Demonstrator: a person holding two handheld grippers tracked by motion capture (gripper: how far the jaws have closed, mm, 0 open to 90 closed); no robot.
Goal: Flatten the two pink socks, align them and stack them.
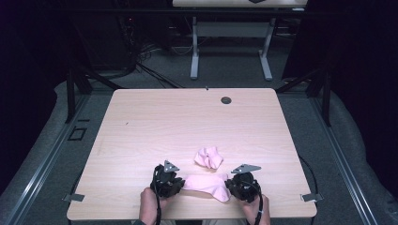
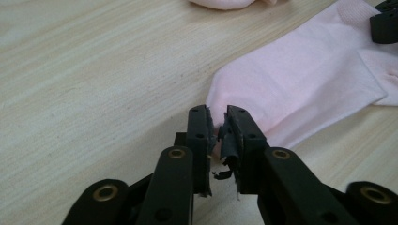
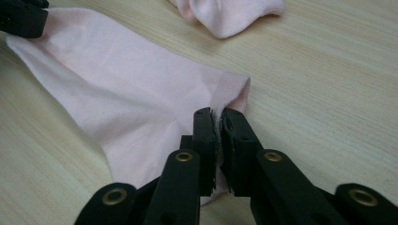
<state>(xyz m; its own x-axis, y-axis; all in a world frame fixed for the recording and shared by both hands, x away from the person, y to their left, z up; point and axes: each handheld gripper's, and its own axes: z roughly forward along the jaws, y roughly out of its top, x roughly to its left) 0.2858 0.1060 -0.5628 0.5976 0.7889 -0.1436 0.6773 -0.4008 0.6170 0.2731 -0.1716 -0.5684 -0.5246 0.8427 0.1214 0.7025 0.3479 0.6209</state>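
A pink sock [image 1: 206, 184] lies stretched flat near the table's front edge, between my two grippers. My left gripper [image 1: 180, 183] is at the sock's left end, and in the left gripper view its jaws [image 2: 217, 129] pinch the rounded tip of the sock [image 2: 300, 79]. My right gripper [image 1: 230, 185] is at the other end, where its jaws [image 3: 219, 123] are shut on the sock's [image 3: 126, 89] edge. A second pink sock [image 1: 209, 157] lies crumpled just behind the flat one, also in the right gripper view [image 3: 230, 14].
The light wooden table [image 1: 155, 126] has a dark cable hole [image 1: 226, 100] near its far edge. A person's hands come in at the front edge. Another table's white legs [image 1: 194, 56] stand on the floor beyond.
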